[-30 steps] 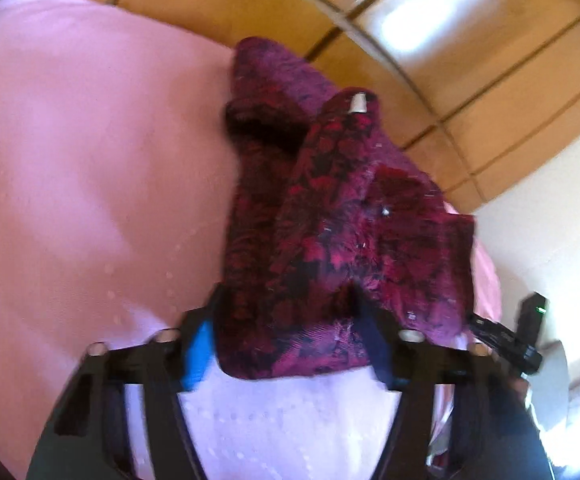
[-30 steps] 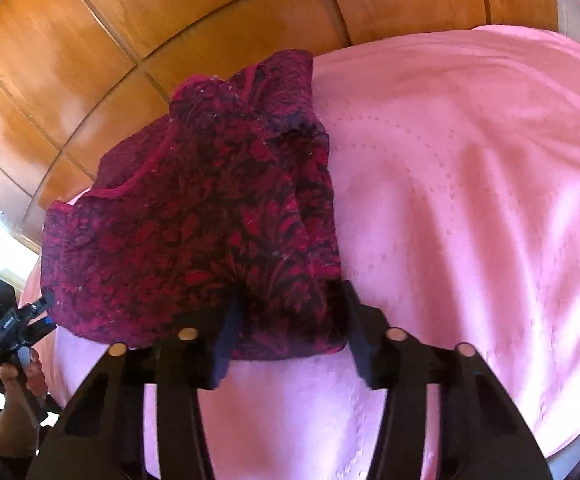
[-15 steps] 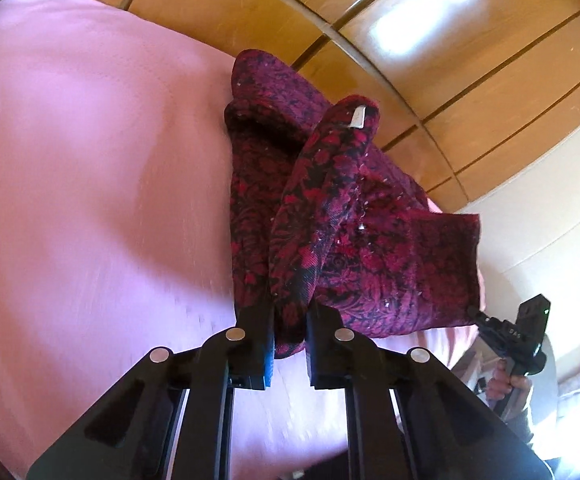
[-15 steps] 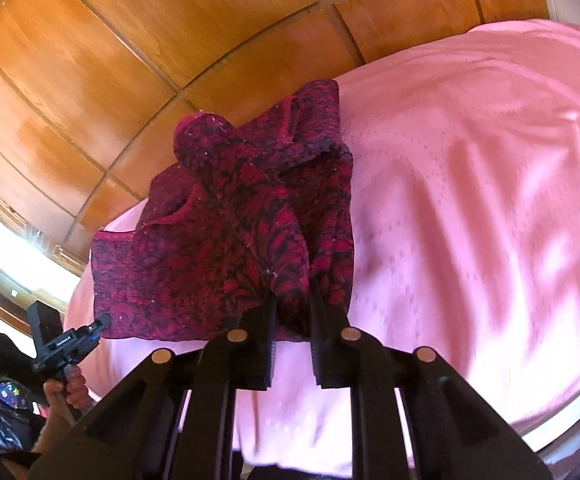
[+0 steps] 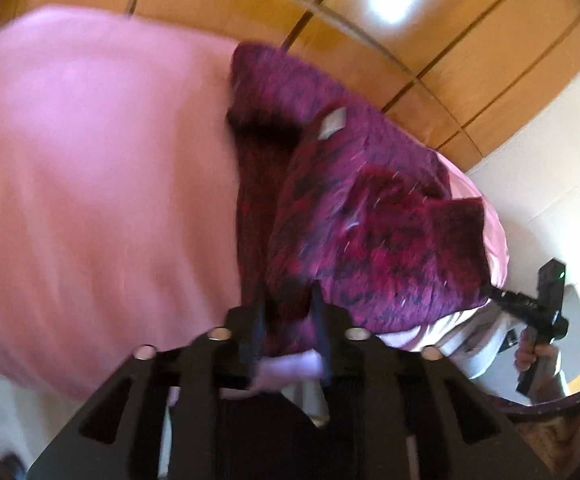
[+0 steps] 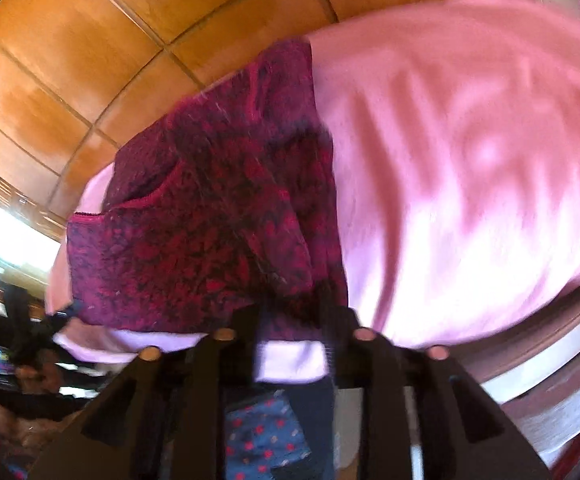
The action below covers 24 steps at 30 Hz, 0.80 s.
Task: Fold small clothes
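Both views heavily motion-blurred, fisheye-bent at dark corners. Daylight glare seen on wood panels [image 5: 402,4]; pink bedspread [image 6: 470,184] washed out by bright patches, soft shadows.

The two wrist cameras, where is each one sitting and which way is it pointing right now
Left wrist: sits behind the left gripper, facing along its fingers at the maroon garment on the pink cover, wood panelling beyond; the person's right hand shows at right.
Right wrist: sits behind the right gripper, facing the same garment, cover and panelling.
Shared: both show the garment's near edge between their fingers.
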Each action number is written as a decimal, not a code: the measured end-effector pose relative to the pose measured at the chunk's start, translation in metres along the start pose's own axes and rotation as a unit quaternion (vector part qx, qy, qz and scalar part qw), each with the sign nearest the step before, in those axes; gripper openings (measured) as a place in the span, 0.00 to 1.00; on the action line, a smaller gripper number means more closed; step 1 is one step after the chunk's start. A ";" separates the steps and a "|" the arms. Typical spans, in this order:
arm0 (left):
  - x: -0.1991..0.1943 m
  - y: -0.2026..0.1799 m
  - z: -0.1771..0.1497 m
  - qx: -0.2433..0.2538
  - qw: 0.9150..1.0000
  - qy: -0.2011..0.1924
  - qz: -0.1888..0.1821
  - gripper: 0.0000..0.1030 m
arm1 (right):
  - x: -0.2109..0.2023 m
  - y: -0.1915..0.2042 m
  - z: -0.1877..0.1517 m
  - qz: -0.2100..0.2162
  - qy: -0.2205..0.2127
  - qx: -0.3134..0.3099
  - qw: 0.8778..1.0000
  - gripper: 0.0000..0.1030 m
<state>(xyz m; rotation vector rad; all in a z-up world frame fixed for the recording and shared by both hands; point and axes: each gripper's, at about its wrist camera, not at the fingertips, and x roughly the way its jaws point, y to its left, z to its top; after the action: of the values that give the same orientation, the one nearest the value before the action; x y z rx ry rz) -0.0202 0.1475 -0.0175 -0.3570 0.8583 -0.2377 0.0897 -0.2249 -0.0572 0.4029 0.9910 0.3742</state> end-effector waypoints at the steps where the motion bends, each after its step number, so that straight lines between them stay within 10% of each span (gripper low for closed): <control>1: -0.001 -0.003 0.007 0.012 1.000 -0.012 0.010 0.48 | -0.003 0.009 0.007 -0.002 -0.013 -0.017 1.000 0.37; 12: 0.050 -0.020 0.065 0.109 0.994 -0.010 0.025 0.54 | 0.032 0.092 0.058 -0.089 -0.095 -0.197 0.972 0.42; 14: 0.064 -0.021 0.069 0.113 0.994 -0.001 0.015 0.14 | 0.049 0.095 0.060 -0.115 -0.087 -0.213 0.966 0.23; 15: 0.069 -0.026 0.068 0.117 0.993 0.000 0.020 0.14 | 0.056 0.092 0.060 -0.123 -0.079 -0.217 0.965 0.16; 20: 0.046 -0.008 0.066 0.069 0.996 -0.050 0.009 0.13 | 0.032 0.057 0.067 -0.092 -0.108 -0.138 0.980 0.15; 24: 0.079 0.002 0.065 0.047 0.998 -0.020 0.043 0.13 | 0.048 0.032 0.069 -0.077 -0.088 -0.079 0.990 0.15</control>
<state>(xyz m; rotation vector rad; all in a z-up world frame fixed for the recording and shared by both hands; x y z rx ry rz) 0.0798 0.1357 -0.0338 -0.2352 0.8190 -0.1902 0.1692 -0.1852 -0.0429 0.2105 0.8080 0.2707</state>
